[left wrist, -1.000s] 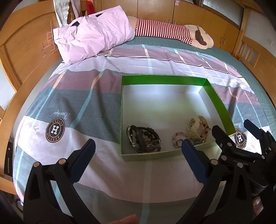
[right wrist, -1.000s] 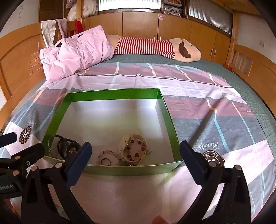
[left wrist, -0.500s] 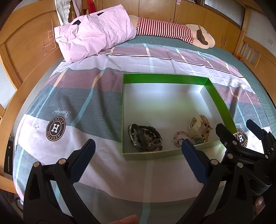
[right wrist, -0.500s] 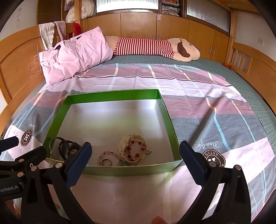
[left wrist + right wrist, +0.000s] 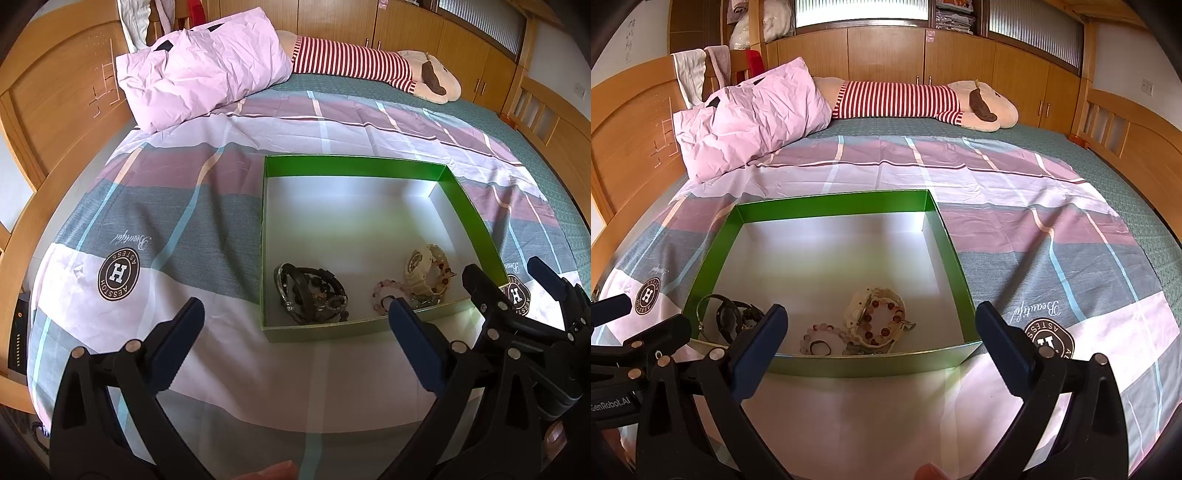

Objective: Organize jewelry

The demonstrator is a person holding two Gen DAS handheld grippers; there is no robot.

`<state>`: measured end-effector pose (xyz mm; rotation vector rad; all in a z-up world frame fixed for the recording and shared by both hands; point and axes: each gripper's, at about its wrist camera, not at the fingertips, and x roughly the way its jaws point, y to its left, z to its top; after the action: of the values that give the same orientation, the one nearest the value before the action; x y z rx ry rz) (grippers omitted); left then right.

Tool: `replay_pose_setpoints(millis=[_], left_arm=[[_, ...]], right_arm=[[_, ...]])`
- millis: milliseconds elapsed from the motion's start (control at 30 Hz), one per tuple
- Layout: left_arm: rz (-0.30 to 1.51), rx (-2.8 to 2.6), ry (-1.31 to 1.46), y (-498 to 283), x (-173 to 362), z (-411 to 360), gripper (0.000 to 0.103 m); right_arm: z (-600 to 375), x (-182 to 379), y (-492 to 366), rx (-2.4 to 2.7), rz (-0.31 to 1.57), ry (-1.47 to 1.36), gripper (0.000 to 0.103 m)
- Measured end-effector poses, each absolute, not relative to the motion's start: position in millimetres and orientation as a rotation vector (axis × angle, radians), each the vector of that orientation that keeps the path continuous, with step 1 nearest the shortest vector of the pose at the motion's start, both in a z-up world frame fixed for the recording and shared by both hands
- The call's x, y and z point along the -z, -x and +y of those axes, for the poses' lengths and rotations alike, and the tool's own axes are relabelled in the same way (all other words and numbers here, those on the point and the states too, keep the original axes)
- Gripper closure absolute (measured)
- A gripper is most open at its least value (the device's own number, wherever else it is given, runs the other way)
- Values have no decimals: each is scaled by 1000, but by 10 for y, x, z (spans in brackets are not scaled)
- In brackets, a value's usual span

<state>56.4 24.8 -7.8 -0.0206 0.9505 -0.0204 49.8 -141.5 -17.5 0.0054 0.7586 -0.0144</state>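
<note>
Both claws hang above the near edge of the bed [image 5: 1052, 192], each spread wide with nothing between its blue-padded fingers. Just ahead of the left claw [image 5: 295, 325], slightly to its right, sits the green box [image 5: 354, 166], open-topped with a pale floor, resting on the checked bedspread [image 5: 192, 206]. The right claw [image 5: 879, 325] faces the same box almost straight on, its near wall lying between the two fingertips.

All the jewelry is gathered along the box's near wall. Nearest the left claw's midline is a tangle of dark bracelets [image 5: 312, 293] with a silvery bangle in it. Closer to the left claw's right finger lies a small pink bead bracelet [image 5: 388, 291], and touching it on the far side is a cream watch [image 5: 424, 269] with a reddish bead string draped over it. From the right claw, the dark tangle [image 5: 729, 317] is partly hidden behind its left finger, and the pink beads [image 5: 822, 338] and the watch [image 5: 877, 317] lie straight ahead.

Beyond the box, well away from either claw, a pink pillow [image 5: 750, 118] and a striped plush toy [image 5: 905, 101] rest by the headboard.
</note>
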Motion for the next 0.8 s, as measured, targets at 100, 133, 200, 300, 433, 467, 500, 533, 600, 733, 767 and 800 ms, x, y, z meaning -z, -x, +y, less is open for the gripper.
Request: replay_pose_setpoints(millis=[100,133,200,300,433,467,500,533,600,733,767,800], left_arm=[[950,19,20,-564,80,249,2],[951,18,20,-563,86,250,2],[952,15,20,-563,95,251,2],[955,13,18,-566,104,252,2],[955,13,18,-566,107,256,2],[956,14,19,-566,109,257,2],[957,14,19,-568,106,259,2],[958,14,19,-569,106,264,2],[959,12,19,-572,104,266,2],[959,13,19,-573,106,270,2],[959,13,19,-573,107,271,2],[960,13,18,-574,107,269,2]], right_arm=[[-1417,177,-498,13,759,-5,2],[-1417,177,-498,14,759,-5,2],[-1416,182,-494,17,760,-5,2],[-1422,198,-484,21,763,-9,2],[-1424,205,-482,25,763,-6,2],[-1417,210,-480,27,762,-5,2],[-1414,212,-477,29,762,-3,2],[-1415,217,-475,29,763,-2,2],[-1401,219,-477,32,764,-4,2],[-1406,222,-477,32,763,-3,2],[-1408,220,-481,30,764,-2,2],[-1409,221,-482,30,764,-2,2]])
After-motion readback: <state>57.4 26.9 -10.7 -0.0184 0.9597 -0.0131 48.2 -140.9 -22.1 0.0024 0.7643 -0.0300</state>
